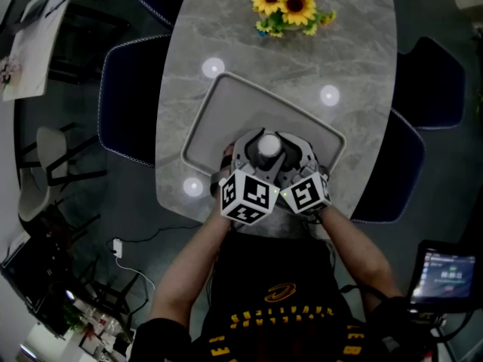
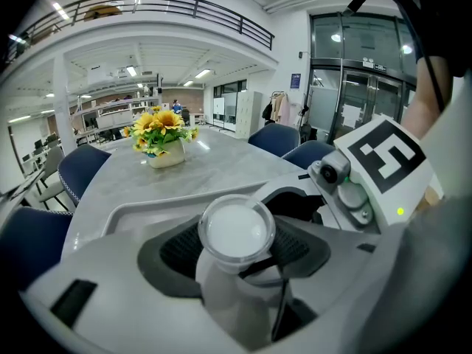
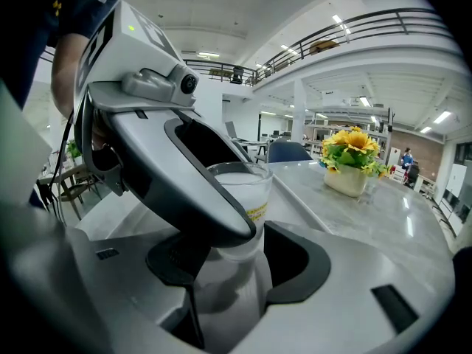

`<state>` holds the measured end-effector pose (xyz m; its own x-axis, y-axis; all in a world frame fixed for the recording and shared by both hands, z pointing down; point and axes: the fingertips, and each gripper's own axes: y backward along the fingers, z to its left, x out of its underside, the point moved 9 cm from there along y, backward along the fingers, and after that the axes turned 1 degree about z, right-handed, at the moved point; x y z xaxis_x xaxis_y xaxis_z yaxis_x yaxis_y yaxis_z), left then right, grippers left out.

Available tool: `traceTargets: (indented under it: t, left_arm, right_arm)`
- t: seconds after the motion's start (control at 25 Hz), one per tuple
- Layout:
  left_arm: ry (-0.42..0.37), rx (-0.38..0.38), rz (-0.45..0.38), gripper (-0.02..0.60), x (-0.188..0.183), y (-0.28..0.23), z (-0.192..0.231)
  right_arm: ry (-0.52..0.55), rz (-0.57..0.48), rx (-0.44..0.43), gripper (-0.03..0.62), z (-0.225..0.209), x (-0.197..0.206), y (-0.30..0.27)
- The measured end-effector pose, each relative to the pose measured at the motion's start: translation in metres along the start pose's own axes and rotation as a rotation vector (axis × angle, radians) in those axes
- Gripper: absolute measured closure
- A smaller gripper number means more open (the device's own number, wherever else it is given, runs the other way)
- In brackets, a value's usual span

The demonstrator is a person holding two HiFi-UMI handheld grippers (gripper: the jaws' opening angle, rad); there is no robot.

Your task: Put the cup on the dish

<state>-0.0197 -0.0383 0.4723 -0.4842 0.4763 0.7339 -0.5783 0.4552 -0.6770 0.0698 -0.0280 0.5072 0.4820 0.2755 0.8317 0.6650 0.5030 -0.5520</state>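
A clear plastic cup (image 1: 269,146) with white contents stands between both grippers, over the near part of the grey rectangular dish (image 1: 226,111). In the left gripper view the cup (image 2: 236,231) sits between the dark pads (image 2: 177,251), and my left gripper (image 2: 236,253) is shut on it. The right gripper's marker cube (image 2: 383,153) is close on the right. In the right gripper view the cup (image 3: 247,198) fills the gap of my right gripper (image 3: 236,264), with the left gripper's jaw lying across its left side. Whether the cup's base rests on the dish is hidden.
A vase of sunflowers (image 1: 290,2) stands at the far end of the marble table (image 1: 339,44). Dark blue chairs (image 1: 128,96) flank the table on both sides. The dish's raised rim (image 2: 147,209) runs just beyond the jaws.
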Motion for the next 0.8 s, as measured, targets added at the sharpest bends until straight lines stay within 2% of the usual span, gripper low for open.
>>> traceTargets:
  t: [0.36,0.6,0.8]
  left_arm:
    - [-0.005,-0.005,0.014,0.311,0.0037,-0.0025,0.0013]
    - [-0.017,-0.001,0.011,0.311,0.0031,-0.0048,0.0020]
    - [-0.007,-0.009,-0.010,0.311,0.0056,-0.0056,0.0014]
  right_arm:
    - [0.039,0.027,0.005,0.361,0.0007,-0.0001,-0.0045]
    - [0.006,0.041,0.005,0.361,0.0016,0.0006,-0.0062]
    - [0.018,0.044,0.014,0.361,0.0013,-0.0003,-0.0063]
